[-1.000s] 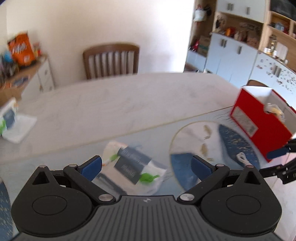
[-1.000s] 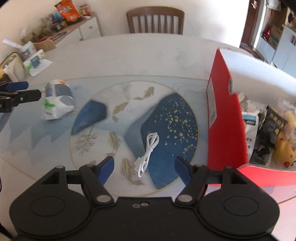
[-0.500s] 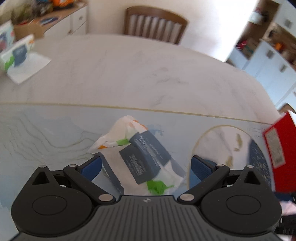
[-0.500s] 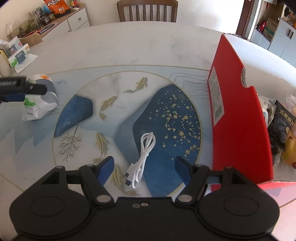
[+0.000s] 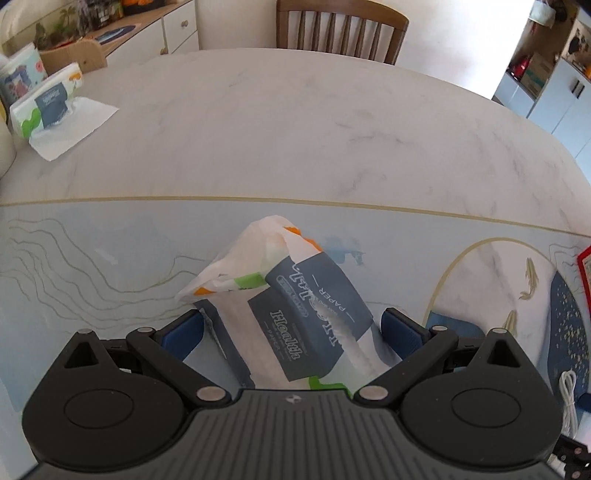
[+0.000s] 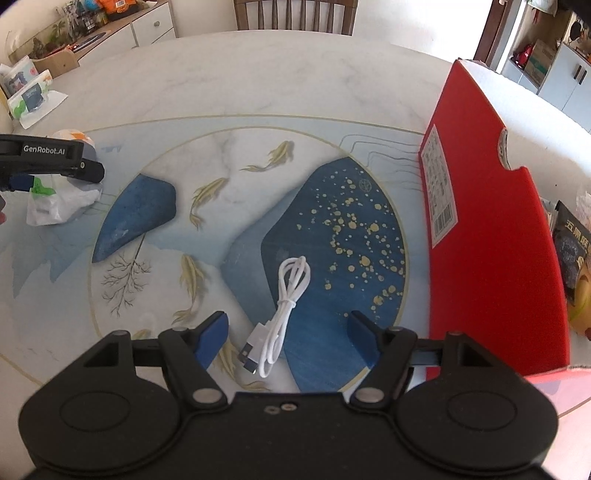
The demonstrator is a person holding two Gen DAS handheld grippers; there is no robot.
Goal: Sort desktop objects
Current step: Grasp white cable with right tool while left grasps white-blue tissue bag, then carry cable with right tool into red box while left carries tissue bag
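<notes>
A white tissue pack (image 5: pixel 291 314) with a dark blue label lies on the patterned table mat. It sits between the blue fingers of my left gripper (image 5: pixel 291 330), which is open, and small gaps show at both pads. In the right wrist view the same pack (image 6: pixel 59 206) lies at the far left under the left gripper (image 6: pixel 55 166). My right gripper (image 6: pixel 288 338) is open, pointing down over a coiled white USB cable (image 6: pixel 284 306), whose plug end lies between its fingers without touching them. A red box (image 6: pixel 491 240) stands to the right.
Snack packets (image 6: pixel 570 251) fill the red box. A second tissue pack (image 5: pixel 44 103) on a loose paper sheet lies at the table's far left. A wooden chair (image 5: pixel 340 29) stands behind the table. White cupboards (image 5: pixel 554 92) are at the back right.
My left gripper has sunk and turned onto the tissue pack, which now lies between its fingers. The right gripper has come down a little over the cable and stays open.
</notes>
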